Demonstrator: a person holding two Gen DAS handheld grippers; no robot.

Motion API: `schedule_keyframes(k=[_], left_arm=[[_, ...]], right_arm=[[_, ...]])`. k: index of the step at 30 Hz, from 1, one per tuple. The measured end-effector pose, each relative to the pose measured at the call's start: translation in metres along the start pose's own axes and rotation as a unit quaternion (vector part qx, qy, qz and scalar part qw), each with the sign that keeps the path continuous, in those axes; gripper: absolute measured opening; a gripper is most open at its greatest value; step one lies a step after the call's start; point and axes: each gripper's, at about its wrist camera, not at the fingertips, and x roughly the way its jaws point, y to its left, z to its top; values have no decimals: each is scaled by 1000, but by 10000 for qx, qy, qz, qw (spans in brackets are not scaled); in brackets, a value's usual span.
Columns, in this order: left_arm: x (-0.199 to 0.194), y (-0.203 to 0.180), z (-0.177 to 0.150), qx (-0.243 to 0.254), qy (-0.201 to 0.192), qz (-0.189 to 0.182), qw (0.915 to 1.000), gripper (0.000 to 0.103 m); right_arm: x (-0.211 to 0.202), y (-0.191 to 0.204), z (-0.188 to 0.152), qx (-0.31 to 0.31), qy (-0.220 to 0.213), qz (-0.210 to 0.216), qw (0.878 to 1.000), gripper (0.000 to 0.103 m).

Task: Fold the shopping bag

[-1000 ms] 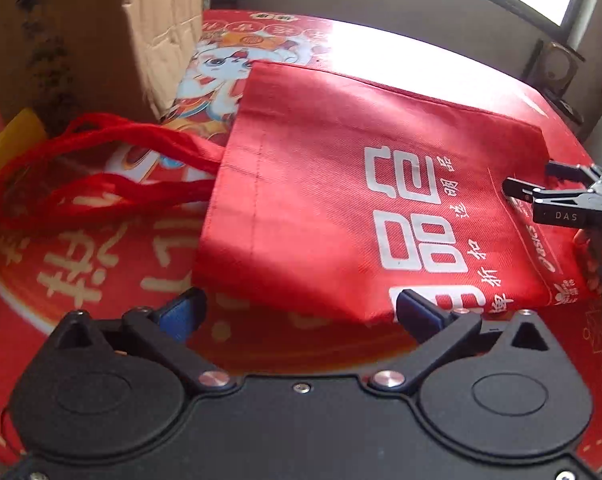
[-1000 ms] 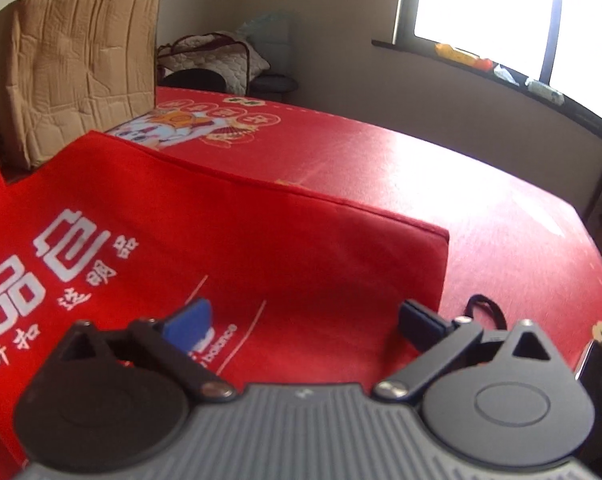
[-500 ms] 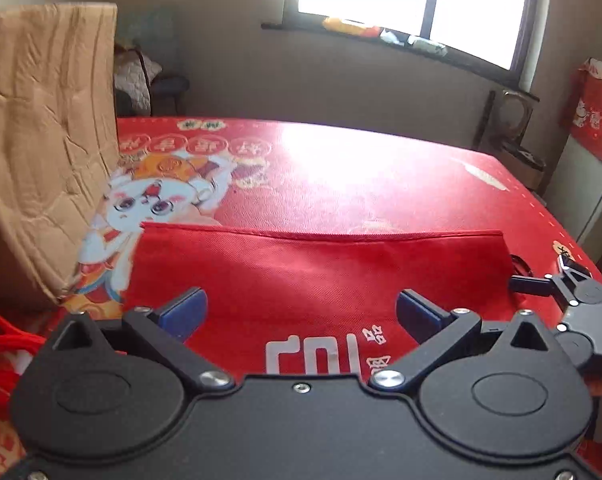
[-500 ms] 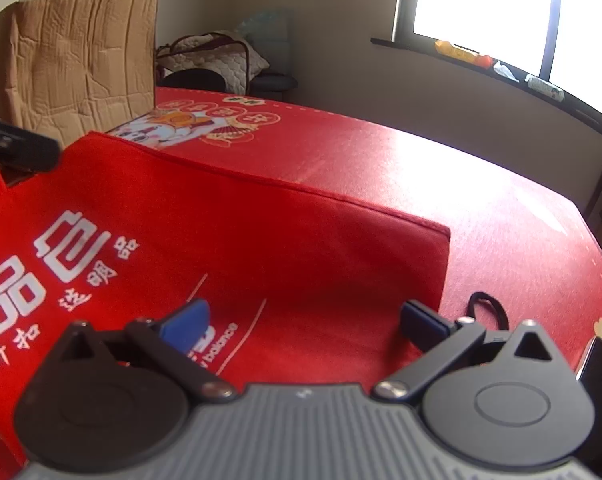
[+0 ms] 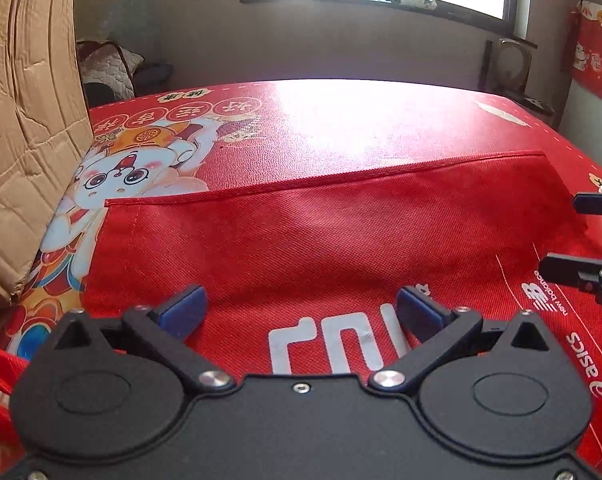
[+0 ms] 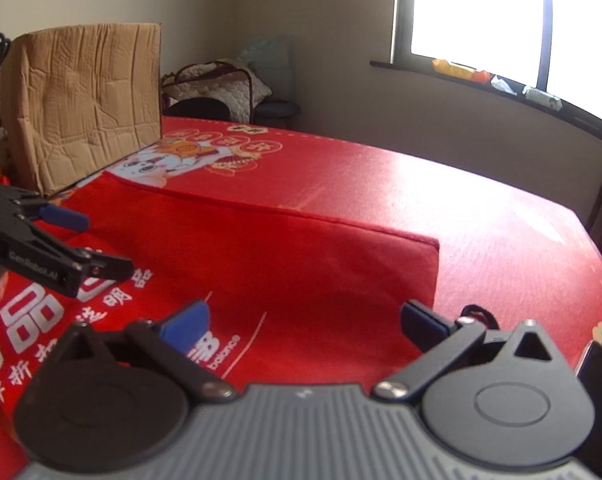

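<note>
Red tablecloth, window-lit room

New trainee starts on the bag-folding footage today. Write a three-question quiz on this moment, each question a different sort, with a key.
1. True or false: the left gripper is shut on the red shopping bag.
2. Multiple choice: where is the cardboard box relative to the bag, seen from the right wrist camera? A) lying on top of it B) standing on the table beyond its far left corner C) at its right edge
3. Fill in: the right gripper hangs over the printed end of the bag with its jaws ____.

Key: 1 false, it is open above the bag, gripping nothing. 2 B. 3 open.
</note>
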Motion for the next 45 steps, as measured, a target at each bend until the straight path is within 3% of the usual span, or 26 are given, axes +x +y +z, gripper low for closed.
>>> schedule_keyframes(k=[2,4,6,10,12,16,31,45], left_arm=[[3,1,-2,5,-49,-10,10000,103],[5,1,-3,11,-53,-16,10000,103],[10,3,-3,25,-57,-32,10000,103],[-7,4,4,66,-62,-80,9999,103],[-15,2,3,77,-69,-113,9999,102],[-21,1,5,136,-80,-170,9997,102],[-24,6,8,80,-144,-498,9986,102],[-25,1,7,240,-119,-468,9985,102]], right_arm=[[-5,0,3,-84,-219,17,9997,102],[-11,2,3,-174,-540,289,9980,102],[-8,5,6,-139,-592,566,9965,102],[24,17,10,-91,256,1004,9946,102],[32,26,9,-215,498,822,9951,102],[33,34,8,-82,534,458,9975,102],[34,25,7,68,563,469,9973,102],[20,33,10,96,694,488,9963,102]])
